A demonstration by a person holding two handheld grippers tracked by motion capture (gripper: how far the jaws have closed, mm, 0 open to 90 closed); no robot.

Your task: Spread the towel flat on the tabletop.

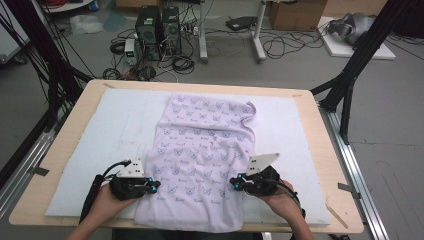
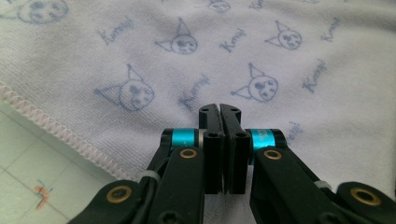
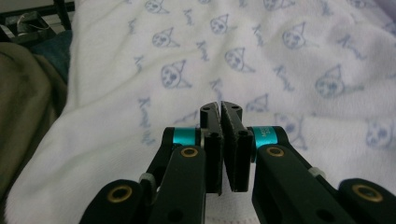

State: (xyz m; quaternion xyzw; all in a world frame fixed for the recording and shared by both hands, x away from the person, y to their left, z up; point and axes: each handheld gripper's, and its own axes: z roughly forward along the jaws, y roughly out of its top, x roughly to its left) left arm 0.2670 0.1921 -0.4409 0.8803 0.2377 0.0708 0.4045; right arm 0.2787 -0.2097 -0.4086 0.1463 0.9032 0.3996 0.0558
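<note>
High view, towel: the pale lilac towel with small printed faces lies lengthwise on the white foam pad of the desk, its near hem hanging at the desk's front edge.
High view, tools: the left tool sits at the towel's 8 o'clock edge and the right tool at its 4 o'clock edge, each touching the cloth near the front corners.
Left gripper view, state: the left tool has its 2 jaws pressed together over the cloth; whether a fold is caught between them I cannot tell. The stitched hem runs past at 9 o'clock.
Right gripper view, state: the right tool is also closed (only a sliver of gap at the tips), with towel ahead from 10 to 2 o'clock.
Step in hand: probably a fold of the near end toward 12 o'clock.
How to do it well: spread each tool first, bite the hem at both corners alike, then lift level so the far end stays flat.
</note>
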